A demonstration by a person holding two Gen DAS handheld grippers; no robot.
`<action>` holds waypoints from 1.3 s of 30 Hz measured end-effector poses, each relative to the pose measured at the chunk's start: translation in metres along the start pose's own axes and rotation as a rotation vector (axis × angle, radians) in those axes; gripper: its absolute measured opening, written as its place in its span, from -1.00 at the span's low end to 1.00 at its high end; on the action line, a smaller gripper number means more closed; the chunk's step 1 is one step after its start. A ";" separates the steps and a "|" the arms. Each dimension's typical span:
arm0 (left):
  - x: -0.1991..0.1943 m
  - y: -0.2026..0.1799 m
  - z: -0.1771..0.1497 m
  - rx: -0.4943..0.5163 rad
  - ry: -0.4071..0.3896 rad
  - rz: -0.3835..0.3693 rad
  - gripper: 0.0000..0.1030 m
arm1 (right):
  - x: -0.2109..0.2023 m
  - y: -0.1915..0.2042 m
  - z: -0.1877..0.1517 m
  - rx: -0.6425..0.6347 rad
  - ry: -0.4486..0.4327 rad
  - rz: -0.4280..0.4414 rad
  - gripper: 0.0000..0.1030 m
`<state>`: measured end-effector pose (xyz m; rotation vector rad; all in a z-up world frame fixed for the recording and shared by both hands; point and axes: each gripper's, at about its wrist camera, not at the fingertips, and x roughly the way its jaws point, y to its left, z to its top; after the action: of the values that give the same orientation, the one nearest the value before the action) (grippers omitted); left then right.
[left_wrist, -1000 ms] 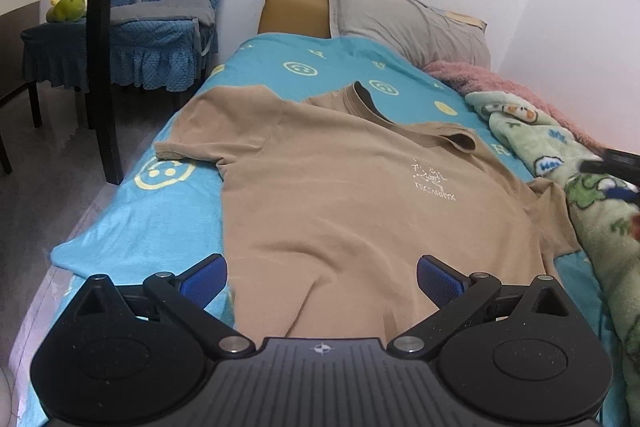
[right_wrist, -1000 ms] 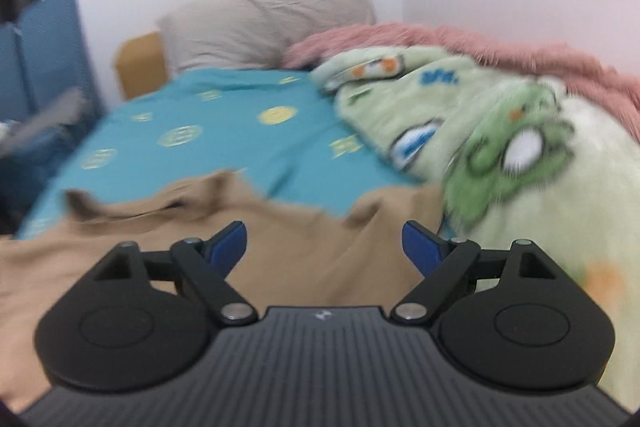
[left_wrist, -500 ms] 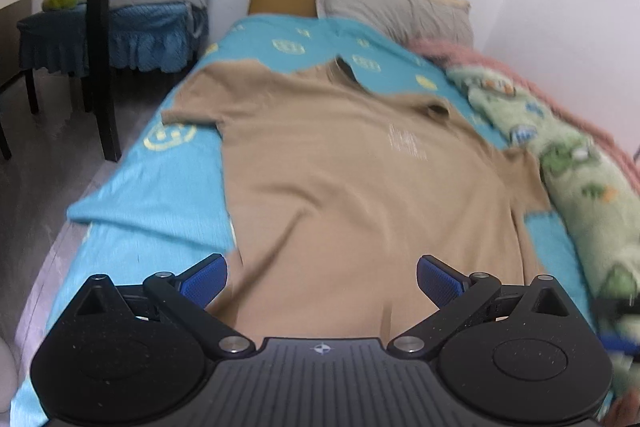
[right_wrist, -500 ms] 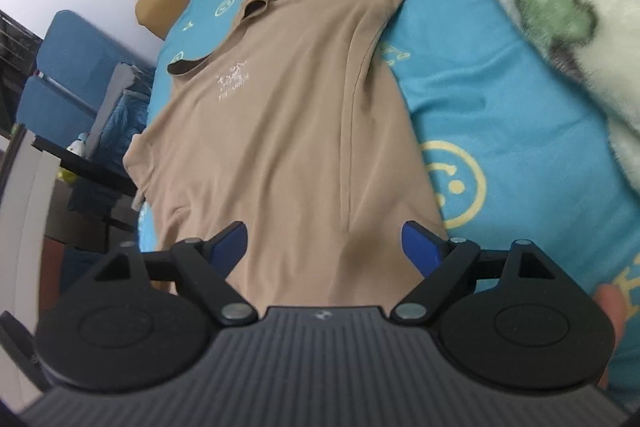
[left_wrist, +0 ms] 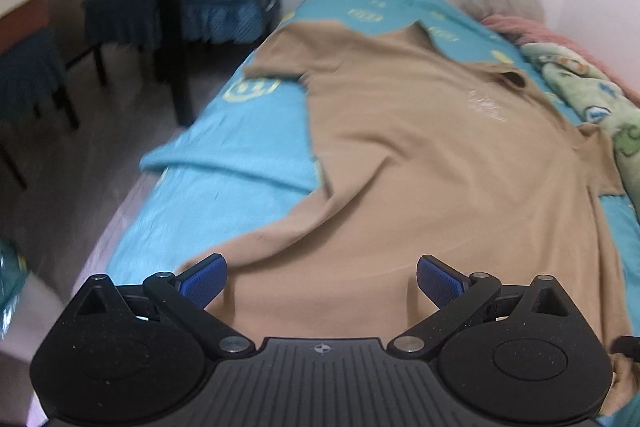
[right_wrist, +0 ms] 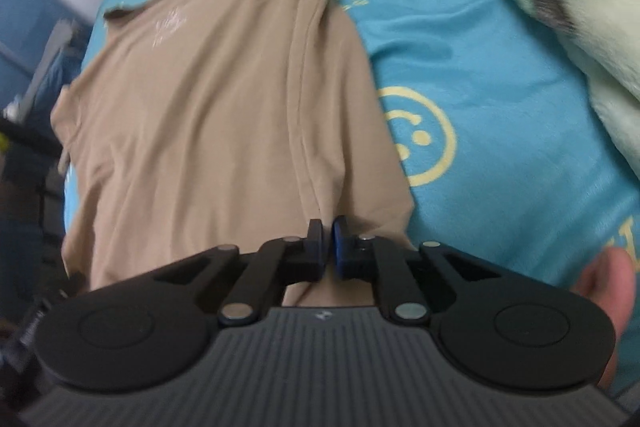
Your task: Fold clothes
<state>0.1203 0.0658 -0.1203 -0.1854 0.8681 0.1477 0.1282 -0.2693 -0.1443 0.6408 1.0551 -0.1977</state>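
Right wrist view shows our right gripper (right_wrist: 328, 241) clenched on the bottom hem of the tan T-shirt (right_wrist: 224, 87), which lies spread lengthwise on the blue bedsheet (right_wrist: 500, 99), collar toward the pillow end. Left wrist view shows our left gripper (left_wrist: 320, 281) released, its jaws wide apart above the shirt's hem, near the bed's left edge.
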 end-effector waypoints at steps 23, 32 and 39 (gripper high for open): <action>0.009 0.009 -0.004 -0.034 0.095 0.039 0.97 | -0.048 -0.019 0.030 0.003 -0.323 -0.211 -0.82; -0.014 -0.004 0.000 0.029 0.014 0.007 0.97 | -0.073 -0.029 0.029 0.016 -0.367 0.075 0.69; -0.048 -0.061 -0.015 0.317 -0.066 -0.162 0.97 | -0.124 -0.025 0.032 -0.105 -0.464 0.249 0.70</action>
<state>0.0911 0.0008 -0.0868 0.0461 0.7957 -0.1349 0.0797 -0.3257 -0.0377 0.5886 0.5298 -0.0672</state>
